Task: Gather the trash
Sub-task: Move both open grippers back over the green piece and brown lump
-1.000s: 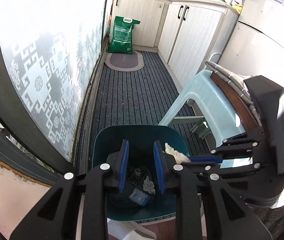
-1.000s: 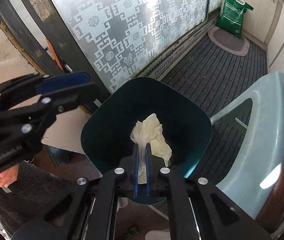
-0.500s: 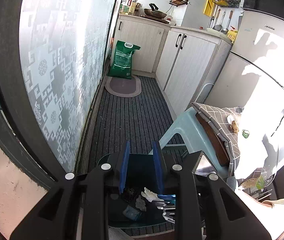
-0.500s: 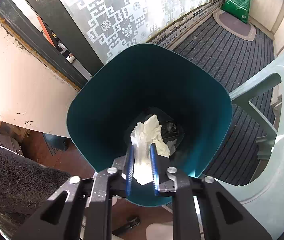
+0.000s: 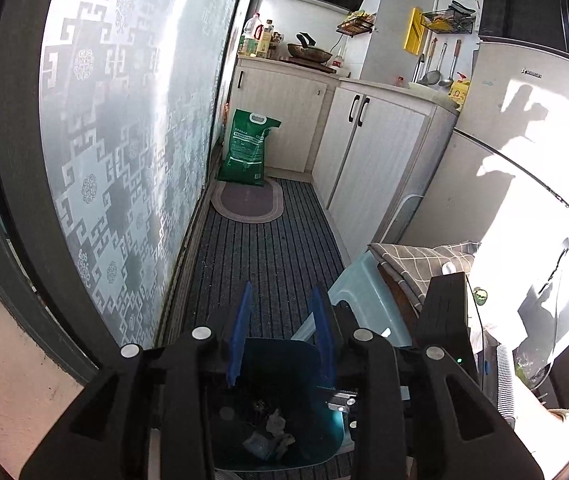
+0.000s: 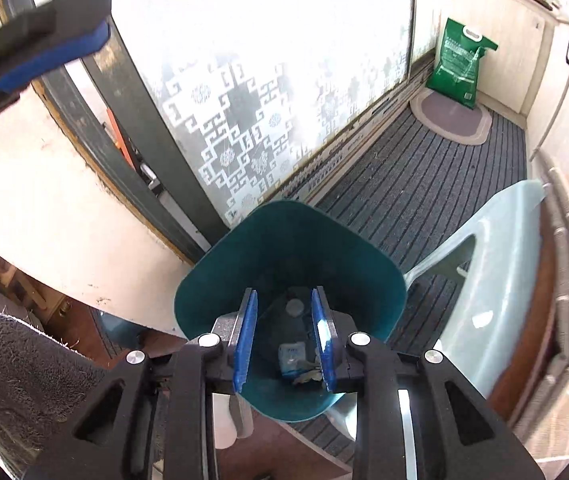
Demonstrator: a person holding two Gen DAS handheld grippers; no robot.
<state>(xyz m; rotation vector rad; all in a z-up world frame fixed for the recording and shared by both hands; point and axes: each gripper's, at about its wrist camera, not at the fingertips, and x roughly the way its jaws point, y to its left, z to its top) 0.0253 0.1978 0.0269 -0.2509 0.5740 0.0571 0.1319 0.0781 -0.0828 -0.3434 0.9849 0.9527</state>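
Note:
A teal trash bin [image 6: 288, 240] stands on the striped floor mat; it also shows in the left wrist view [image 5: 280, 354]. Crumpled trash [image 6: 294, 360] lies at its bottom, also seen in the left wrist view [image 5: 272, 436]. My right gripper [image 6: 284, 340] is open and empty, right above the bin's mouth. My left gripper [image 5: 280, 336] is open and empty, higher up over the bin's near side. The left gripper's blue pad [image 6: 50, 58] shows at the upper left of the right wrist view.
A pale blue plastic stool [image 6: 500, 280] stands right of the bin, against a table with a checked cloth [image 5: 420, 260]. A frosted patterned glass door [image 5: 124, 140] runs along the left. A green bag [image 5: 248, 148], an oval mat, cabinets [image 5: 372, 152] and a fridge [image 5: 524, 140] lie beyond.
My right gripper opened and let the white tissue drop into the bin. My left gripper rose and tilted up, away from the bin.

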